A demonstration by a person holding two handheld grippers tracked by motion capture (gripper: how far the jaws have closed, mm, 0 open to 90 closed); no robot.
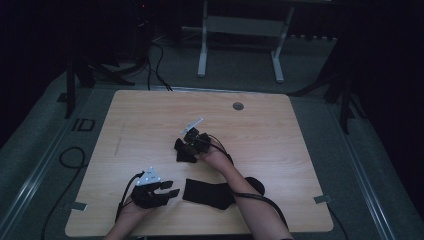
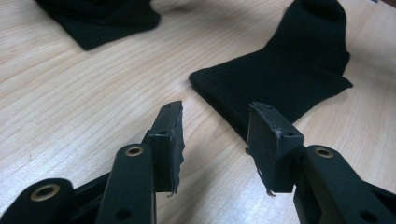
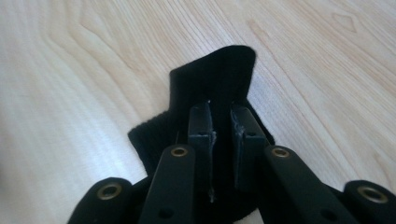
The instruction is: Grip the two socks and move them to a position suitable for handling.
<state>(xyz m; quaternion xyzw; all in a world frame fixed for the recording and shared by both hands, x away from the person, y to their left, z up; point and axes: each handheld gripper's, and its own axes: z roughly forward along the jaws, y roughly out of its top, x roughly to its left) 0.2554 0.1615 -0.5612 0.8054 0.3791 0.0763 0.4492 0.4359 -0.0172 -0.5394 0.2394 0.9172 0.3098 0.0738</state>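
On a wooden desk [image 1: 150, 115], the right hand-held gripper [image 3: 219, 119] is pinching a bunched black sock [image 3: 210, 79] near the middle, while the left hand-held gripper [image 2: 215, 128] is hovering released just beside a second flat black sock [image 2: 285, 70] at the near edge

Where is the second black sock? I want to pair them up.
High view: the flat sock lies near the table's front edge, right of the left gripper, under the person's right forearm.

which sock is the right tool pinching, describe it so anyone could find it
On the wooden table, look just past the middle, at the right tool. The sock there is bunched into a small black heap, while the other sock lies flat near the front edge.
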